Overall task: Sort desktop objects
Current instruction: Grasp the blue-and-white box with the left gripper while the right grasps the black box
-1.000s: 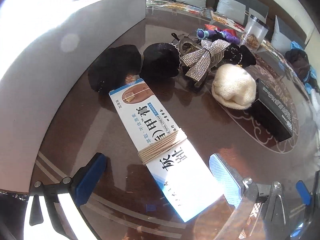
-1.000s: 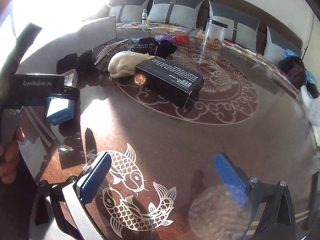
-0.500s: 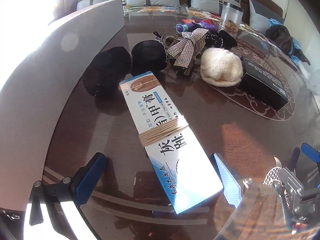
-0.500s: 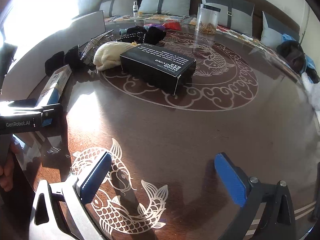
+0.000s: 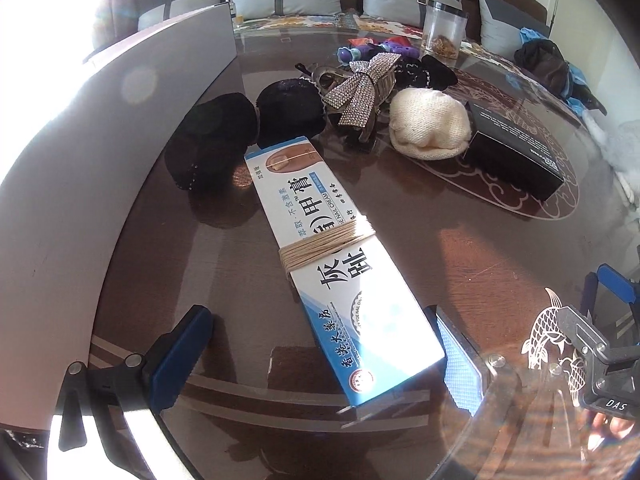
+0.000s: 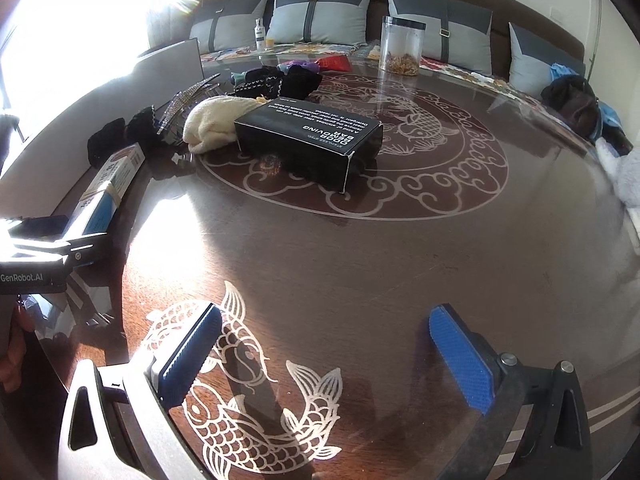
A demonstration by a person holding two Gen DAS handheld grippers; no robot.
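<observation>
The nail-cream box (image 5: 324, 256), long, white and blue with a band of tan string wound round its middle, lies flat on the dark glass-topped table (image 5: 460, 248) near the table's near edge, its near end lying between the spread fingers of the left gripper (image 5: 320, 356). That gripper is released, both blue pads apart; whether the right-hand pad touches the box's corner cannot be told. Just beyond the far end of the box sit two black fabric pieces (image 5: 216, 136), and next to them a rhinestone bow clip (image 5: 362, 88), a cream knitted hat (image 5: 430, 126) and a black carton (image 5: 516, 148) with white lettering, which rests on the table's central medallion. A clear jar (image 5: 444, 30) stands toward the far edge, and a tall grey panel (image 5: 100, 128) runs along the left edge of the table. The right gripper (image 6: 324, 360) hangs over the near edge above a pair of engraved fish (image 6: 244, 392), its fingers wide apart and holding nothing. From its camera the nail-cream box (image 6: 108, 188) shows at the left edge, with the black carton (image 6: 312, 140) well apart from it toward the centre.
</observation>
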